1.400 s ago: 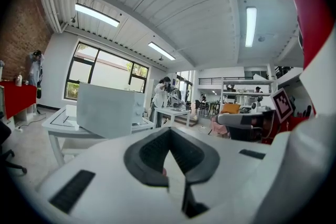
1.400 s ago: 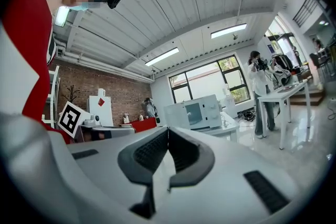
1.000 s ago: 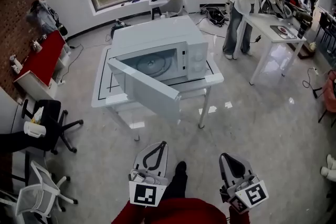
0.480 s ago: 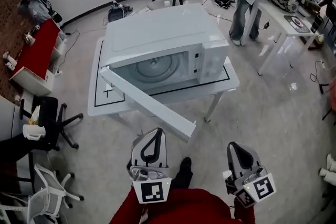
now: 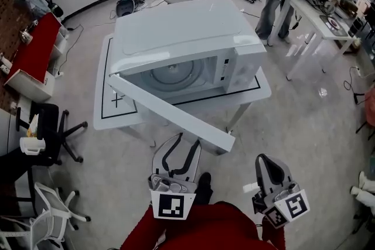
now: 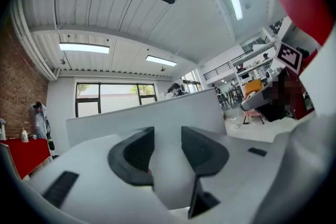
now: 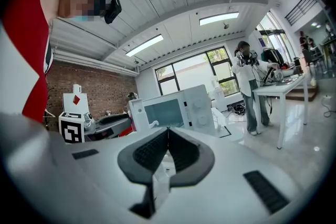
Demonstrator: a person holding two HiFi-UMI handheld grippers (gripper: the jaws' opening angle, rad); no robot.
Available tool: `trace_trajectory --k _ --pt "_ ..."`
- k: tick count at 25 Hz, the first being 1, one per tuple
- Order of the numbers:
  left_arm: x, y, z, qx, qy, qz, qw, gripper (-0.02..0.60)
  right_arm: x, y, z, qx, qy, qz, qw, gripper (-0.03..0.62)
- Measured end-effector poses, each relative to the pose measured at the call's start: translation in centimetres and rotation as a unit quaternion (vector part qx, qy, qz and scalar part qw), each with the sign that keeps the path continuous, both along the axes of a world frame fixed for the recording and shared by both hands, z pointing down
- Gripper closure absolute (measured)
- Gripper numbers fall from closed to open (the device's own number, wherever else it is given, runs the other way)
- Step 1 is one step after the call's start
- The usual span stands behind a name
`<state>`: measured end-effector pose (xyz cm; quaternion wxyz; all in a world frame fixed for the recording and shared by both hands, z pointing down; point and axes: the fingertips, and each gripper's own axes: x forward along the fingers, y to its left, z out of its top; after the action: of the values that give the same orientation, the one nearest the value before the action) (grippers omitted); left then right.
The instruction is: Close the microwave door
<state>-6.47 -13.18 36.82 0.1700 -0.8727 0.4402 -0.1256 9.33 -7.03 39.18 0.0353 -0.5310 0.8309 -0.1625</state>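
Centrally, the microwave [image 5: 187, 32] stands on a white bench [image 5: 108, 114]. Its door [image 5: 170, 111] is hinged at the left and swung wide open, with the free edge reaching out toward the viewer. The cavity and turntable are exposed and the task is not yet begun.

Compared with a second ago, the microwave fills much more of the head view, so the person has closed in on it. The door's free edge, then well apart from both tools, now lies just beside the left tongs [image 5: 186, 144]. Those tongs were together a moment earlier and are now opening. Their jaws stand apart with nothing between them, and the left gripper view shows only the door panel beyond them. The change suggests that the approach is nearly complete and that the left tongs are being readied to meet the door's outer edge, by pushing or by gripping. The door would then need a long swing back to the left and away.

The left tongs are held level, aimed forward at the door, with the marker cube toward the viewer. The right tongs [image 5: 266, 161] are closed and empty. They sit lower right, clear of the door and aimed roughly forward past the bench's corner. Red sleeves show at the bottom edge.
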Motion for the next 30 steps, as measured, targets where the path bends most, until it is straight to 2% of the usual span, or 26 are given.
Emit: trace_trajectory --k 5,12,20,22,25,30 --pt "1.1 -1.7 -0.4 0.009 0.0 -0.007 0.9999 0.426 0.3 -0.9 0.5 -0.005 0.029 0.0 1.0 0.582" --pt "2.1 -4.0 -0.6 0.009 0.034 -0.002 0.9994 0.426 -0.3 -2.9 1.0 -0.005 0.06 -0.003 0.998 0.58" --pt "2.8 -6.4 -0.4 -0.002 0.082 -0.009 0.9966 0.426 -0.4 -4.6 1.0 -0.008 0.067 -0.01 0.998 0.58" --pt "2.9 -7.0 -0.2 -0.02 0.1 -0.019 0.9946 0.426 -0.4 -5.2 0.9 -0.008 0.067 -0.011 0.998 0.582" --pt "2.9 -7.7 1.1 -0.08 0.12 -0.036 0.9889 0.426 -0.2 -5.9 0.7 -0.004 0.07 -0.013 0.997 0.58" --pt "2.6 -9.1 2.0 -0.112 0.124 -0.055 0.9845 0.426 -0.2 -6.5 0.9 -0.004 0.068 -0.014 0.998 0.582"
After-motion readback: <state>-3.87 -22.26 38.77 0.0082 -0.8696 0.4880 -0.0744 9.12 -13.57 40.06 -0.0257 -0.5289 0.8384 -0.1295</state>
